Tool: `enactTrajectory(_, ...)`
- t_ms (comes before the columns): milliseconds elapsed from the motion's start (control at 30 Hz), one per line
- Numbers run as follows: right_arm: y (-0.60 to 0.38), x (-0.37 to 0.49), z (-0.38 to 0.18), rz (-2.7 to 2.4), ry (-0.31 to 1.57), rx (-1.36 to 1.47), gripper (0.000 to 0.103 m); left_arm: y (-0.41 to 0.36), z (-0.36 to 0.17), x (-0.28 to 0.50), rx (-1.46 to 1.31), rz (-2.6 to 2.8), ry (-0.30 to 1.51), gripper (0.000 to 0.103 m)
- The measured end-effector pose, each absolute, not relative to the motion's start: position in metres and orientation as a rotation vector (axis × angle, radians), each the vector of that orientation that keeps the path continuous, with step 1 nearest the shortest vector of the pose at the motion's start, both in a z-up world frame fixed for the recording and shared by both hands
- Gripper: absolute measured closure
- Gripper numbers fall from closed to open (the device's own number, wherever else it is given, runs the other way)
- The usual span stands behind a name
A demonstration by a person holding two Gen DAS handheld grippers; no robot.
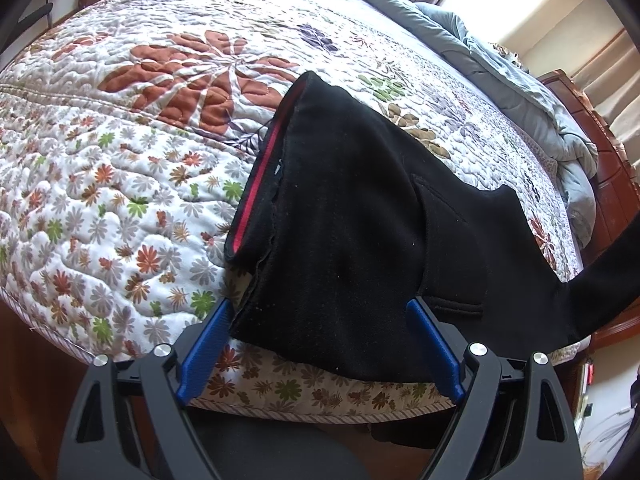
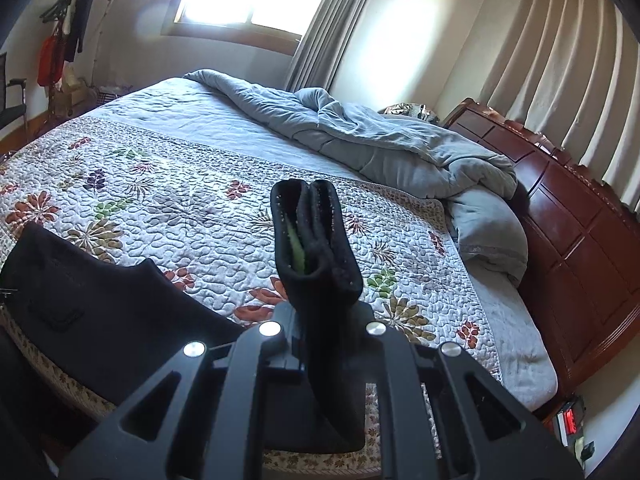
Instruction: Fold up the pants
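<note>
Black pants (image 1: 352, 216) lie on the floral quilt near the bed's front edge, waistband with a red inner lining toward the left. My left gripper (image 1: 320, 320) is open, its blue fingers (image 1: 208, 340) either side of the near waist corner, not closed on it. A leg runs off to the right in the left wrist view. My right gripper (image 2: 324, 320) is shut on the bunched leg cuffs (image 2: 316, 240), which stick up above the quilt with a green lining showing. The pants body also shows in the right wrist view (image 2: 100, 308) at lower left.
The quilted floral bedspread (image 1: 160, 120) covers the bed. A crumpled grey-blue duvet (image 2: 380, 140) lies at the far side by the dark wooden headboard (image 2: 568, 216). A coat rack (image 2: 68, 32) and chair stand by the far wall.
</note>
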State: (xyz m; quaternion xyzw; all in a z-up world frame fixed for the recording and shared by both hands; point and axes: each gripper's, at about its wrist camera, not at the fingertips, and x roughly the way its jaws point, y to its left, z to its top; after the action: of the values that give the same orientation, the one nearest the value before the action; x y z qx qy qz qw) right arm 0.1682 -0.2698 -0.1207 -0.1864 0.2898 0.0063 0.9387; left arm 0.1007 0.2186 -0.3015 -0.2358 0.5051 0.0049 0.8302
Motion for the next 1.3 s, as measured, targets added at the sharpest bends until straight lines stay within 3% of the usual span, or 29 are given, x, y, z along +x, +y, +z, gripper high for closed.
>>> enactTrajectory(1300,-0.184,0.176,-0.203,0.126,0.571,-0.747,0.093,0.231,-0.304,0.097,-0.521,-0.033,1.076,0.015)
